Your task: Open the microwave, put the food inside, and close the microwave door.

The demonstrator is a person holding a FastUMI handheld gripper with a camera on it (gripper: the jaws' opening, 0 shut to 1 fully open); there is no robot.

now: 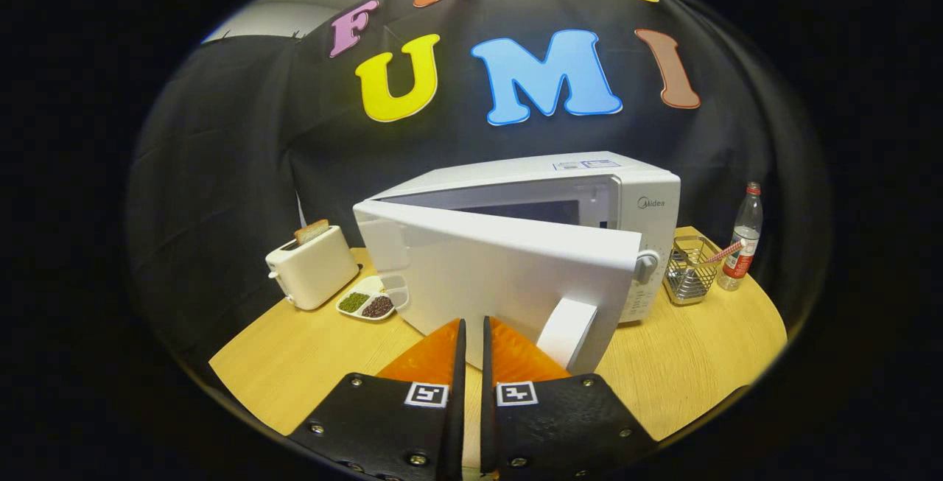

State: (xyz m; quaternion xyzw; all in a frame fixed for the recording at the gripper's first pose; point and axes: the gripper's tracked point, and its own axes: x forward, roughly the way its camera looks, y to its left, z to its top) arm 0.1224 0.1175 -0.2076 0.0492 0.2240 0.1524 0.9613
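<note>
A white microwave (589,186) stands on the wooden table (685,370). Its door (501,275) is hinged on the left and hangs partly open, its free edge swung out toward me. The white handle (567,334) sits on that edge. My gripper (471,322) is shut with just a thin slit between the fingers and nothing in them. Its tips are right at the door's outer face, just left of the handle. The food, a white divided dish (366,304) of green and dark beans, lies on the table left of the microwave, between it and the toaster.
A white toaster (313,267) with a slice of bread in it stands at the left. Right of the microwave are a wire basket (689,275) holding a striped straw and a clear bottle (744,238) with a red cap. The table's front edge runs just below the fingers.
</note>
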